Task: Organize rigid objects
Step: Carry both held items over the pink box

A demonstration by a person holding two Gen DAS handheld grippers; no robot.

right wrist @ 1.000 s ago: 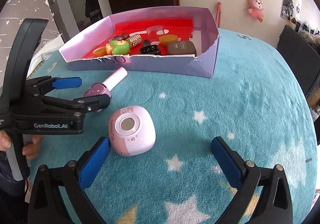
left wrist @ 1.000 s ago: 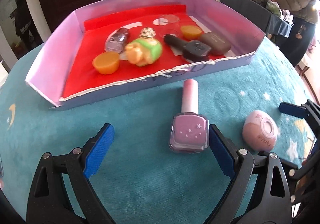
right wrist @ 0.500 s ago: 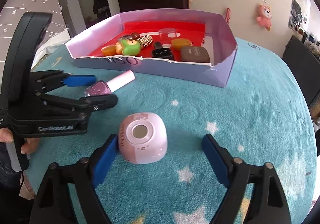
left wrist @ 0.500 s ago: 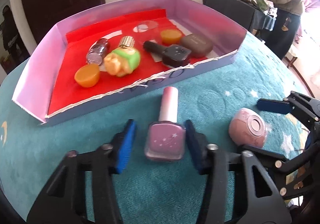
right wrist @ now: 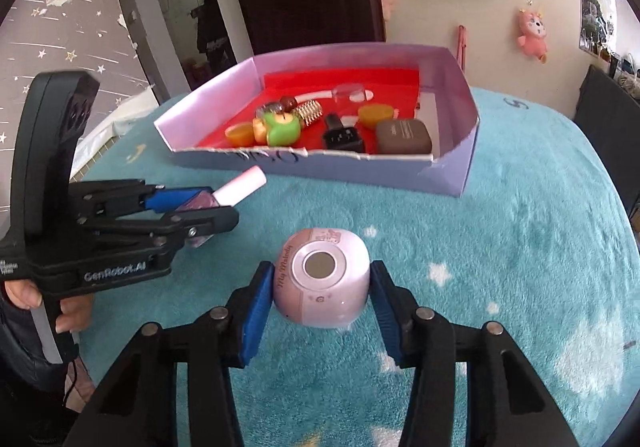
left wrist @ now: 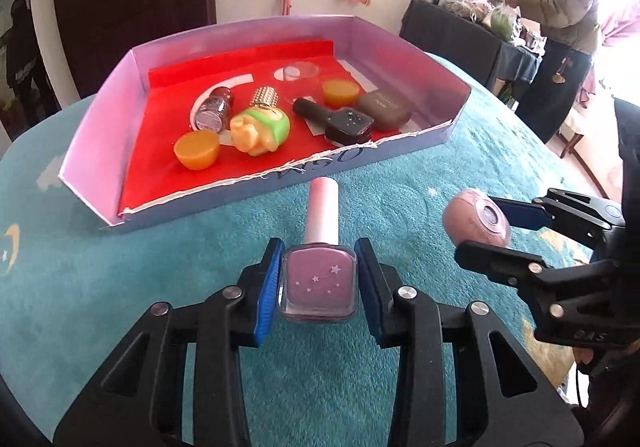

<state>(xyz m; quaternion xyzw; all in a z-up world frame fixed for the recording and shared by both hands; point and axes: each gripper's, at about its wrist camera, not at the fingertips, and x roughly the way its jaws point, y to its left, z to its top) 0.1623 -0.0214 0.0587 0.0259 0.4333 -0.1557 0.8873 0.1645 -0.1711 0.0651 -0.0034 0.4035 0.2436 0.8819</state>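
My left gripper [left wrist: 319, 283] is shut on a pink nail polish bottle [left wrist: 319, 287] with a pale pink cap, just above the teal cloth; it also shows in the right wrist view [right wrist: 236, 191]. My right gripper [right wrist: 320, 293] is shut on a round pink case [right wrist: 322, 285] and holds it slightly off the cloth; the case also shows in the left wrist view [left wrist: 476, 221]. A lilac box [left wrist: 100, 163] with a red floor stands behind both and holds several small objects.
The box holds two orange cups [left wrist: 197, 149], a green and yellow toy [left wrist: 260, 129], a black polish bottle [left wrist: 348, 123], a brown case [left wrist: 384, 111] and a glitter bottle [left wrist: 212, 109]. A person [left wrist: 560, 27] stands at the far right by a dark table.
Both grippers moved forward and closed: the left on the nail polish bottle, the right on the pink case. Both objects now sit between the blue pads.
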